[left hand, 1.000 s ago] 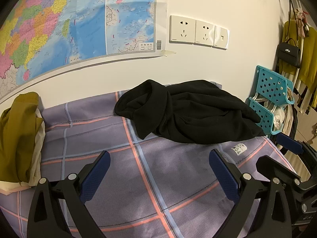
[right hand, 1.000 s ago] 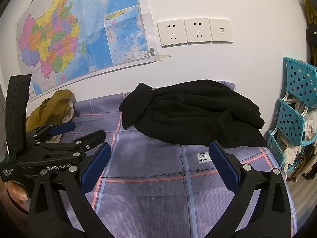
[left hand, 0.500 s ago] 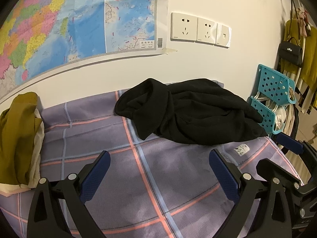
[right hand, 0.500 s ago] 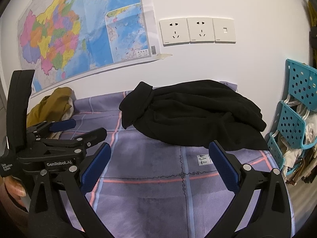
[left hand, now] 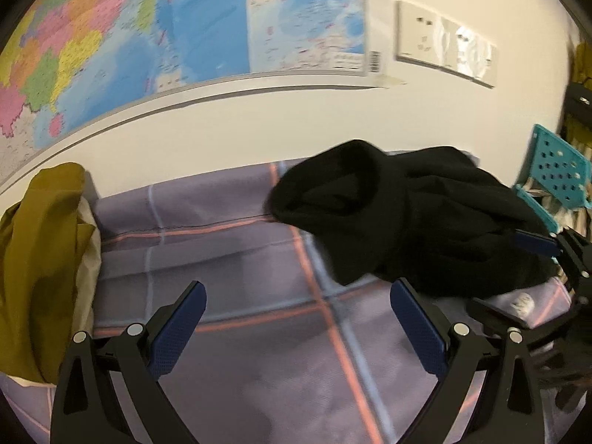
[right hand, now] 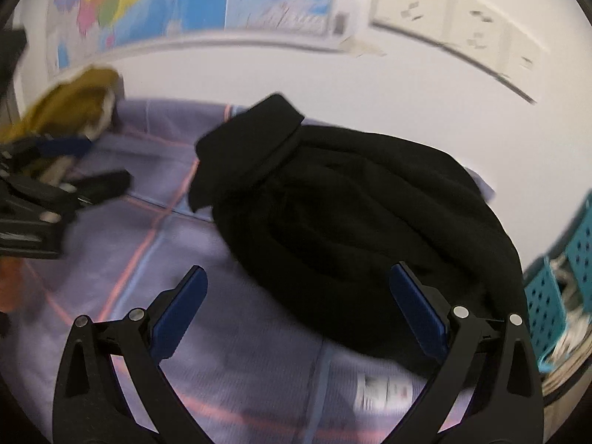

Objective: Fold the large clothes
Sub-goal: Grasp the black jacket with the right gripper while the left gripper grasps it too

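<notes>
A crumpled black garment (left hand: 414, 214) lies in a heap on the purple checked bed sheet (left hand: 236, 259) against the white wall; it also shows in the right wrist view (right hand: 355, 229). My left gripper (left hand: 298, 327) is open and empty above the bare sheet, left of and in front of the garment. My right gripper (right hand: 298, 314) is open and empty, close over the garment's near edge. The right gripper shows at the right edge of the left wrist view (left hand: 555, 255), and the left gripper at the left edge of the right wrist view (right hand: 55, 196).
A mustard-yellow garment (left hand: 40, 259) over pale cloth is piled at the sheet's left end. A teal perforated rack (left hand: 558, 170) with hangers stands off the right end. A map (left hand: 185, 29) and wall sockets (left hand: 444, 44) hang above. A white label (right hand: 384, 392) lies on the sheet.
Both grippers have moved forward toward the black garment, which now looks larger and nearer. The right view has tilted and dropped closer over it. Both stay open.
</notes>
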